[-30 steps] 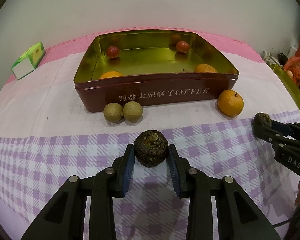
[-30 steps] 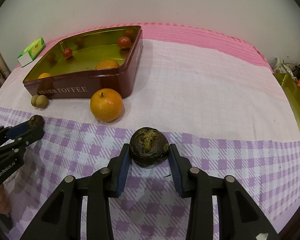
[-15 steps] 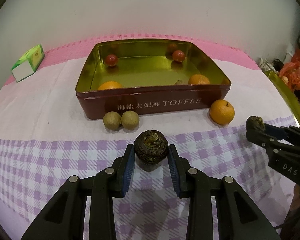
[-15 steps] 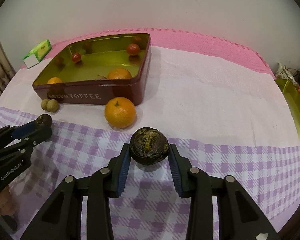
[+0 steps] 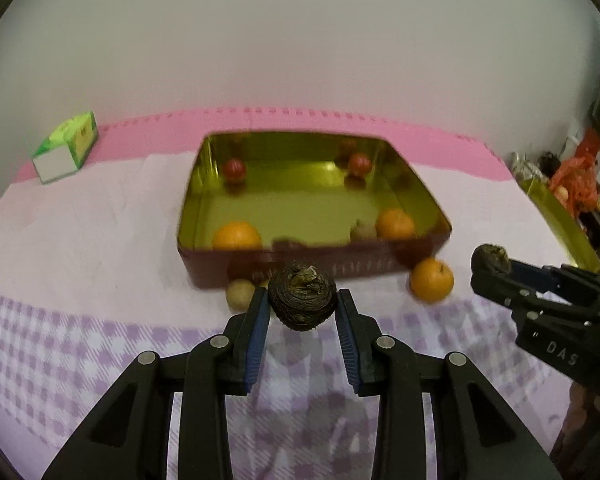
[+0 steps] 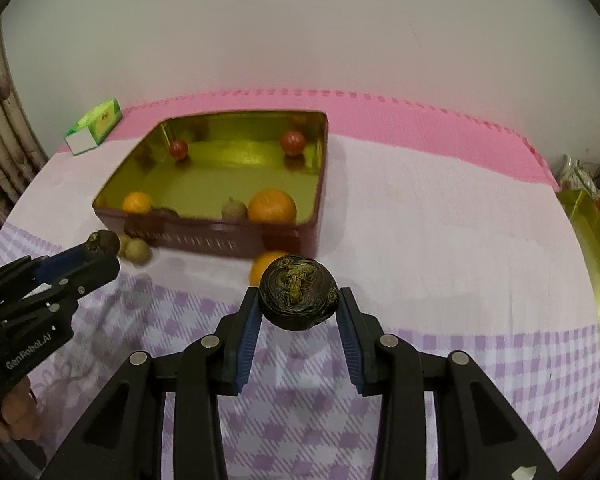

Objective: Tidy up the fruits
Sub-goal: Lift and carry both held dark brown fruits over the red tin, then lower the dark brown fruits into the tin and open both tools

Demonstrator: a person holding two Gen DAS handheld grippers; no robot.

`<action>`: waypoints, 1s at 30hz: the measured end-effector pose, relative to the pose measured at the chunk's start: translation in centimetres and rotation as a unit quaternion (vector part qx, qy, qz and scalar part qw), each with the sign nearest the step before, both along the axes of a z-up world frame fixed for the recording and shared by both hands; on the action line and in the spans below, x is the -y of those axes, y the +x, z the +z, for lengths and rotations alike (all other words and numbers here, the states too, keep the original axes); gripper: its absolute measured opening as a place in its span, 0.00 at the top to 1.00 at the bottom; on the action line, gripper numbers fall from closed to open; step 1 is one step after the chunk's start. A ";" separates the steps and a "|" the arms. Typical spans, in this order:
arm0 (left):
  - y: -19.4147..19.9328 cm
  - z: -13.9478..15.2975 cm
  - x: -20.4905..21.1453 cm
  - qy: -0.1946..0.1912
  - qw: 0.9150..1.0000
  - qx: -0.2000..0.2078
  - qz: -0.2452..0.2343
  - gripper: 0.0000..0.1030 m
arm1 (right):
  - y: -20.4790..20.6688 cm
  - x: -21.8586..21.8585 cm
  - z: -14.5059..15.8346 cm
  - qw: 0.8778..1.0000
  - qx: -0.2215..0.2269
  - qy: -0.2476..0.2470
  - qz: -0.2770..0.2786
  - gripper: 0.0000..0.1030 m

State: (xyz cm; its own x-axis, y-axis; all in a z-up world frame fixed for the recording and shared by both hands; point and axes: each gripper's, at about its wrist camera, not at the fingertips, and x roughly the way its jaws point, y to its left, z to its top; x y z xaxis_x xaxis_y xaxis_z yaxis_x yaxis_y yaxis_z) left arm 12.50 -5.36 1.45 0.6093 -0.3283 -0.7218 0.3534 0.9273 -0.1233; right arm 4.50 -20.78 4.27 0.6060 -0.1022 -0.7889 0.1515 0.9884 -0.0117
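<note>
Clearly, both tongs were pinching fruit at this moment. The left gripper (image 5: 302, 305) held a dark wrinkled fruit (image 5: 302, 302) between its blue pads, clear of the checked tablecloth (image 5: 60, 344). The right gripper (image 6: 296, 300) pinched a second dark fruit (image 6: 297, 298) in the same way, also above the cloth. Each fruit hung in front of the toffee tin (image 5: 404, 266), which stood open and already contained two oranges, two small red fruits and one pale round fruit.

To do this step well, I judged that each hand should carry its fruit over the near wall of the tin before lowering, because the wall looked high enough to knock the fruit out of the pads. The grip sat near the middle of each fruit, so it seemed secure, but the skin looked rough and uneven, and a sudden tilt could make it slip. It would be better to release low, near the golden floor, in a free place between the oranges, so that the fruit did not roll. One orange (image 5: 431, 281) and some small brown fruits (image 5: 240, 294) were lying outside, just beside the tin's front wall.
</note>
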 end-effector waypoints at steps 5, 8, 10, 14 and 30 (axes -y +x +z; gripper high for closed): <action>2.0 1.6 -0.7 -0.002 1.000 0.018 0.010 0.67 | 1.7 -0.6 1.3 1.000 0.014 0.001 0.008 0.66; 3.6 1.9 -1.0 0.005 1.000 0.023 0.020 0.67 | 2.7 -1.2 2.0 1.000 0.021 -0.004 0.016 0.66; 4.9 1.9 -1.3 0.007 1.000 0.016 0.021 0.67 | 3.5 -1.8 2.3 0.999 0.025 -0.008 0.024 0.66; 6.4 1.5 -1.4 0.009 1.000 0.007 0.025 0.67 | 4.9 -2.4 2.5 0.999 0.028 -0.018 0.039 0.66; 8.2 -0.9 -1.2 0.041 0.999 -0.019 0.023 0.67 | 9.8 -3.1 0.1 0.999 -0.001 -0.004 0.043 0.66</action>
